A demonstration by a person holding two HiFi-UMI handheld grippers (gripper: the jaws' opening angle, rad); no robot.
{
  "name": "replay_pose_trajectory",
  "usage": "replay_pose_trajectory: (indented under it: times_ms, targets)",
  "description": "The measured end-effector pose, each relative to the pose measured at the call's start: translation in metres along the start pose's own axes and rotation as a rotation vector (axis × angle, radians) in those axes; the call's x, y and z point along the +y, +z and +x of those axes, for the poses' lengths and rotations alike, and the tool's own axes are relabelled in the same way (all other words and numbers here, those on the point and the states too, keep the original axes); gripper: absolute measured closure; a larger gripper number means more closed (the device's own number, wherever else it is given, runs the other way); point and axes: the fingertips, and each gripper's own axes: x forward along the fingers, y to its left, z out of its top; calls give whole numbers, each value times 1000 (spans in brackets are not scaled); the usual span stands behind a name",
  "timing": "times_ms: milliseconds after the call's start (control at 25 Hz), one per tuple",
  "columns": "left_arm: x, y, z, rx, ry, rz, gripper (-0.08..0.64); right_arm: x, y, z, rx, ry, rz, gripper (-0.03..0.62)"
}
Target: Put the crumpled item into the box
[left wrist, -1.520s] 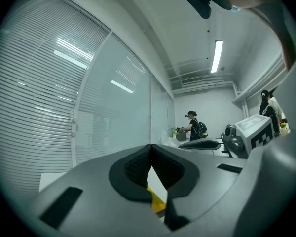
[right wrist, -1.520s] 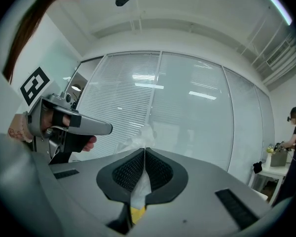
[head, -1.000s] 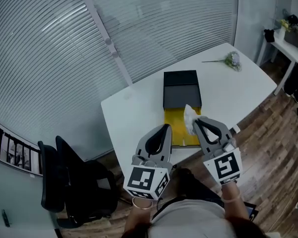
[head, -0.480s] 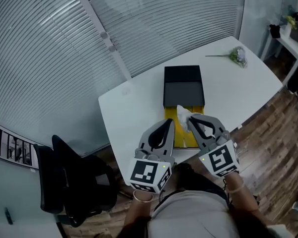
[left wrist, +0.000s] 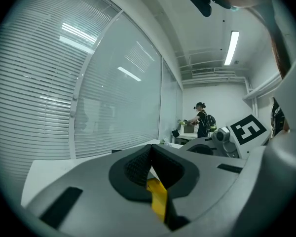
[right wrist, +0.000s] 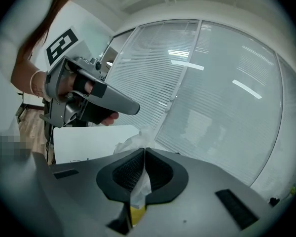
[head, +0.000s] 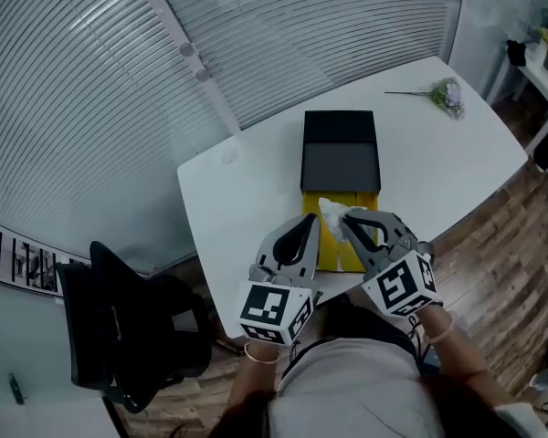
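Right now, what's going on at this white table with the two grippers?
A person holds a gripper in each hand over a white table. The right claw is shut on a crumpled white item, held over the far end of the open yellow box. A black case sits just beyond the box. The left claw is shut and empty alongside. The item is not yet released.

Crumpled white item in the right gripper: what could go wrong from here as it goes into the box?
1. The right gripper pinches only a thin fold of the crumpled item, so it might slip out early.
2. It hangs over the yellow front part of the box, near the front edge of the table; a light wad could bounce out and off.
3. The shut left gripper sits close alongside and could knock it.
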Motion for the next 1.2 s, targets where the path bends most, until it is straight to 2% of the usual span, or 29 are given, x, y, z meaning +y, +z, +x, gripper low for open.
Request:
replay_pose_trajectory:
  times_ms: [680,1200]
  targets:
    - [12,-29,24,56,3,-51,543,13,-51,39,102,144,-68,563]
    - [35,-36,37,67,52,-66,543,18,-90,81,194,235,-73,563]
